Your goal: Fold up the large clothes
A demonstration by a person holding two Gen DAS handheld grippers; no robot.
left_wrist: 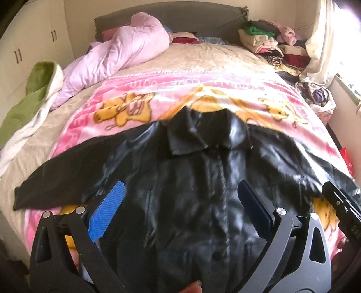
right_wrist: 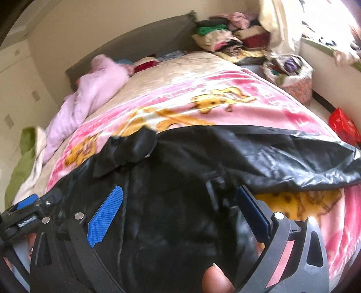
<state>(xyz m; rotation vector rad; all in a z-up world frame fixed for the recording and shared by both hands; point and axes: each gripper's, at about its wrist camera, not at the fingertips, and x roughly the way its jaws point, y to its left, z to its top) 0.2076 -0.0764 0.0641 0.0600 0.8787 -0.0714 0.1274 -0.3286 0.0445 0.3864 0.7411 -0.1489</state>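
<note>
left wrist: close above black jacket (left_wrist: 180, 180), facing headboard (left_wrist: 171, 18) along the bed | right wrist: close above the jacket's right side, tilted, same heading | shared: jacket, pink blanket (left_wrist: 158, 90), clothes pile (left_wrist: 268, 40)

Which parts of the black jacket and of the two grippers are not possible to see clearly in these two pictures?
- Black jacket hem: left wrist view, cut off by the bottom edge and hidden behind the left gripper.
- Jacket's lower front: right wrist view, covered by the right gripper and a fingertip.
- Buttons and seams: both views, motion blur.
- Sleeve end at the right: left wrist view, behind the other gripper's black frame.
- Pink blanket lettering: too blurred to read.
</note>
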